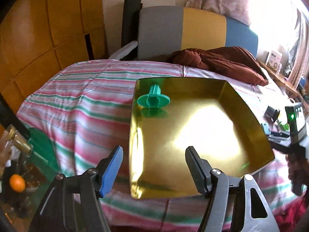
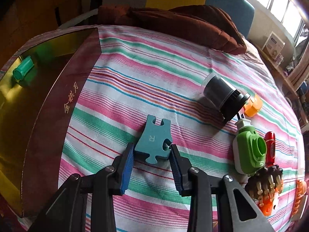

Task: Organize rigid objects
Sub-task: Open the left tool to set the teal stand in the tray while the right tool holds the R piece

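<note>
Right hand-held gripper [image 2: 151, 151] pinches the teal puzzle piece [image 2: 153, 142]; left hand-held gripper [image 1: 153, 162] spread.

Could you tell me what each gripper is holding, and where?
Right gripper clamps the blue flat piece by its lower side edges. Left gripper is open and holds nothing.

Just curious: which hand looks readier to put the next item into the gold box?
The right gripper: its fingers already clasp the blue flat piece. The left gripper hangs open and empty over the gold box.
</note>
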The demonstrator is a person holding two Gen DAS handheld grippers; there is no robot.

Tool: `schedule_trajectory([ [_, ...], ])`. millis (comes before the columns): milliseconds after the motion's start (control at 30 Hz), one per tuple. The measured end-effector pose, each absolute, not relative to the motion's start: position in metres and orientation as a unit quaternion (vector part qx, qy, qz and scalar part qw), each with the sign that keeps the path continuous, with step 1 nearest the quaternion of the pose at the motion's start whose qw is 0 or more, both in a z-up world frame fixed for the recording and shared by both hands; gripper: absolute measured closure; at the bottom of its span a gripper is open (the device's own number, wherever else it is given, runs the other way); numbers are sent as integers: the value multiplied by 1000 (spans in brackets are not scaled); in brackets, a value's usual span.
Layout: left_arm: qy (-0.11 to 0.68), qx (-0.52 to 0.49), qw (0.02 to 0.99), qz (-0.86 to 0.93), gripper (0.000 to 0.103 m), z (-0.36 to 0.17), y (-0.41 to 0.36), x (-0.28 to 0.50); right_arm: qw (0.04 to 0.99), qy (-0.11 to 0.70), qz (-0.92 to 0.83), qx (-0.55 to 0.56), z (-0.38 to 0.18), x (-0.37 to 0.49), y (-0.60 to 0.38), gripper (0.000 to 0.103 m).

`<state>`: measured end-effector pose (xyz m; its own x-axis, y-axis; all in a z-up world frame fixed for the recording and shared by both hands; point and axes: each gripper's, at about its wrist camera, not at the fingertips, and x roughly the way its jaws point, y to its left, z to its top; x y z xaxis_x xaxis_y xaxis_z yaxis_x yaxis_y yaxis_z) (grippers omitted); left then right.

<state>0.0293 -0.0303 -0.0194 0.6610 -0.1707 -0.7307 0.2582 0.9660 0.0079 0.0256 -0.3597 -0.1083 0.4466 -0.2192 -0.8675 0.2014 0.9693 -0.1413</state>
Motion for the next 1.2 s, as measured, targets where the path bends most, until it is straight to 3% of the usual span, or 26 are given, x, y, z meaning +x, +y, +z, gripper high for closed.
schedule_trajectory([
  [400, 393, 51, 911, -114, 35, -29, -15, 12, 853, 495, -165, -26, -107, 20, -346, 68],
  [800, 398, 40, 910, -110, 35, -34, -5, 9, 846, 498, -189, 34, -100, 19, -357, 68],
  [1200, 406, 37, 907, -109, 35, -41, -2, 12, 891, 421, -160, 65, -25, 11, -346, 68],
])
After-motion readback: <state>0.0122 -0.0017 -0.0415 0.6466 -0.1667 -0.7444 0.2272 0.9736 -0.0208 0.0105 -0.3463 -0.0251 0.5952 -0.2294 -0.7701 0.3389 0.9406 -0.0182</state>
